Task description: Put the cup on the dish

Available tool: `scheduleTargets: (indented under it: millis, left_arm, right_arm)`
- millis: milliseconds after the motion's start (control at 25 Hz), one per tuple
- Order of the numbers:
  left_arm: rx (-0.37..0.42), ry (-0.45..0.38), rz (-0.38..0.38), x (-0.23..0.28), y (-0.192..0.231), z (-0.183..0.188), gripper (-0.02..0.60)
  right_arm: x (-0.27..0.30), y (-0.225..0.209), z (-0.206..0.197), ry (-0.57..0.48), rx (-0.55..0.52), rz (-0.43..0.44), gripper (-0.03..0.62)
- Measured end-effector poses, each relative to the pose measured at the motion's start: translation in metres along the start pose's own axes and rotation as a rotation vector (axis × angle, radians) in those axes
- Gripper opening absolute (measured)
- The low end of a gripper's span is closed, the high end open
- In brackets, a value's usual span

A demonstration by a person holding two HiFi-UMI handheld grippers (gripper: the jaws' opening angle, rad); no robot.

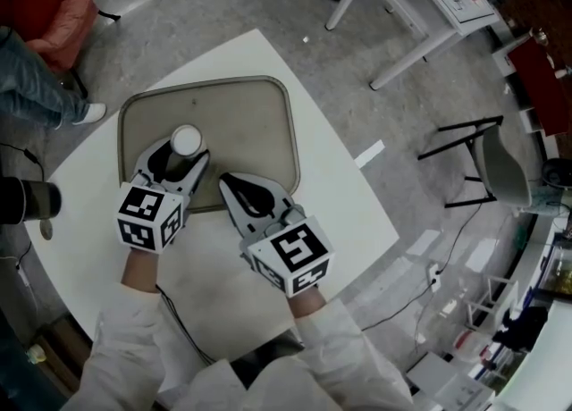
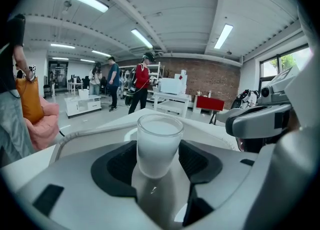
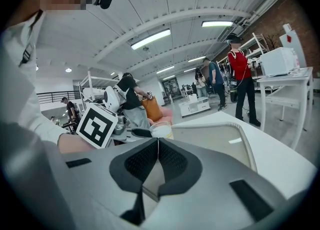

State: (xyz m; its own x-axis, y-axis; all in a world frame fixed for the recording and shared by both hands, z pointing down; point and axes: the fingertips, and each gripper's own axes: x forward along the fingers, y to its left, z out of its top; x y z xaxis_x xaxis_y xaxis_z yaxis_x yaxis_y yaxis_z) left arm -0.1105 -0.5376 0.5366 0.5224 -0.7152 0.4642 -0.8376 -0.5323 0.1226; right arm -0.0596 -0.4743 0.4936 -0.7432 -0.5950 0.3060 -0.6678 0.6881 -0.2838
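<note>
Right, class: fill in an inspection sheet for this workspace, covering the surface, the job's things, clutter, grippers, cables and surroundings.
Surface: white table with a tray on it.
Job's things: cup between the left gripper's jaws, over the tray; cannot tell whether it touches the tray.
Clutter: nothing seen.
Grippers: left gripper shut on the cup; right gripper with jaws together, empty, at the tray's near edge.
Cables: black cable on the table by the person's left sleeve.
Surroundings: grey floor, desk, chair, people standing about.
</note>
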Motion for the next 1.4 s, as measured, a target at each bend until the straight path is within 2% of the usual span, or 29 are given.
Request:
scheduleTargets:
  millis: [440,720,1080,1160,1400]
  left_arm:
    - [-0.078,0.01,-0.004,-0.024,-0.002,-0.006,0.273]
    - [-0.039,0.004,0.004,-0.058,-0.026,-0.005,0.272]
    - [0.012,-0.063,0.045,-0.128,-0.078,-0.003,0.264]
    - [0.026,-0.089,0.053,-0.144,-0.091,0.002,0.247]
    - [0.072,-0.148,0.072,-0.196,-0.134,0.018,0.093]
  right_arm:
    - [-0.033,0.012,0.004,-0.022,0.002,-0.016,0.015]
    - [-0.06,0.032,0.008,-0.057,-0.024,-0.001,0.015]
    - [-0.115,0.08,0.002,-0.063,-0.033,0.034,0.014]
    - [-0.128,0.09,0.004,-0.067,-0.047,0.043,0.015]
    - [-0.168,0.12,0.015,-0.103,-0.09,0.076,0.014]
